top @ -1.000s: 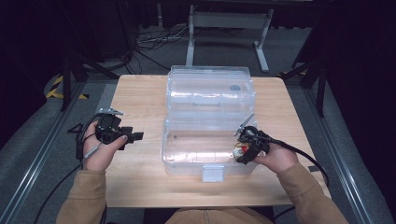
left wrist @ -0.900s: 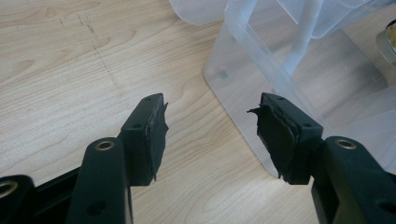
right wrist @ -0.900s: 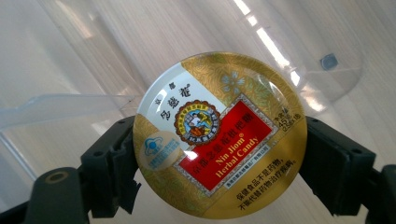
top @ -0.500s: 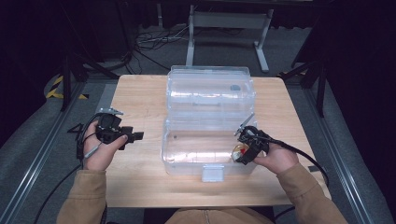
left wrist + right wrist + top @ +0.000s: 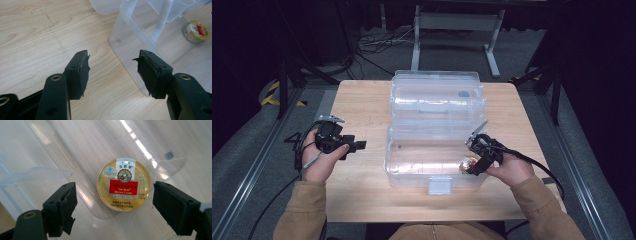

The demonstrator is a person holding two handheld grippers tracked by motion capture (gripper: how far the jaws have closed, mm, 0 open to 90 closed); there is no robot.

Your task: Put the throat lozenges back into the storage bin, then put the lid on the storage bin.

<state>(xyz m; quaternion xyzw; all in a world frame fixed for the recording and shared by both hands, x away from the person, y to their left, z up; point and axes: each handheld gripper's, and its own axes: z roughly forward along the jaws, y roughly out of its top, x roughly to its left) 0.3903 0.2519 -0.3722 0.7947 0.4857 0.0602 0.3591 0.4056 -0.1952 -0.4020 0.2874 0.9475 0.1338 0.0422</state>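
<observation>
A clear plastic storage box stands in the middle of the wooden table, its lid folded open to the far side. A round gold candy tin with a red label lies flat on the box floor, at the near right corner. My right gripper hangs open over the tin, one jaw on either side and neither touching it. My left gripper is open and holds nothing, over bare wood left of the box. The tin also shows through the box wall.
Bare table lies left and right of the box and along the near edge. A white latch tab juts from the box's near wall. Beyond the table are a grey floor, cables and a metal stand.
The right hand has shifted only slightly at the box's near right corner. The left hand and the box have stayed put.
</observation>
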